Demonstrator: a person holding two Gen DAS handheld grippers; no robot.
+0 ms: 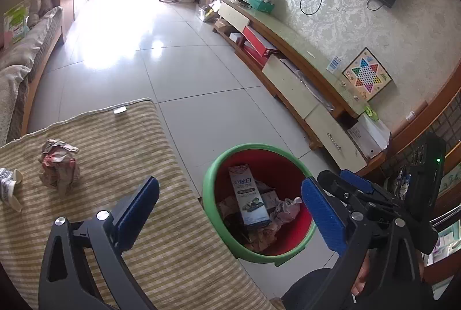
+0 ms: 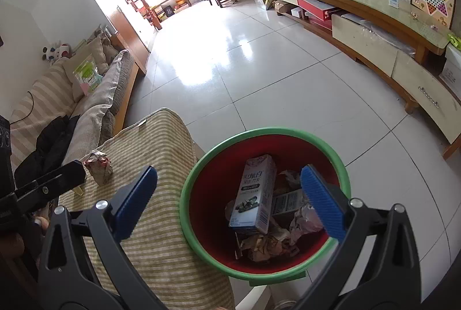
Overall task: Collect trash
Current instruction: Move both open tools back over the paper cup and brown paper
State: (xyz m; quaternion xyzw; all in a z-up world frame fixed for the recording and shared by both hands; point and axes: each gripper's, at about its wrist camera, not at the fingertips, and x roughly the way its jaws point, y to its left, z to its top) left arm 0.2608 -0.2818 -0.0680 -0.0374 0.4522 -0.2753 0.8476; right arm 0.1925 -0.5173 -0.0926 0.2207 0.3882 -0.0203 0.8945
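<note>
Both tongs gape wide and hold nothing. The left gripper (image 1: 230, 212) hangs over the edge where the striped cloth (image 1: 121, 143) meets the floor – its left pad (image 1: 138, 212) is above the cloth, its right pad (image 1: 322, 218) above the near rim of the bin (image 1: 210, 180). The bin, red inside with a green rim, stands on the tiles just right of the cloth and lies between the two pads, a little ahead of them.

The right gripper (image 2: 230, 203) hovers over the same bin (image 2: 190, 180) from closer in; its right pad (image 2: 322, 203) is over the bin's mouth, its left pad (image 2: 135, 203) over the cloth (image 2: 161, 143). Straight down between the pads a tall milk carton (image 2: 255, 195) stands tilted in the bin, with a smaller carton (image 2: 288, 202) and crumpled paper (image 2: 268, 243) around it.

Trash not yet collected: a crumpled wrapper (image 1: 59, 166) lies on the cloth ahead and left of the left gripper's left pad, well apart from it, and a squashed white cup (image 1: 10, 186) sits further left at the view's edge. From the right wrist the same wrapper (image 2: 99, 166) shows ahead-left, just beyond the other tool's dark finger

Beyond the tongs – a sofa (image 2: 86, 97) to the left, a low TV cabinet (image 2: 374, 30) to the right
</note>
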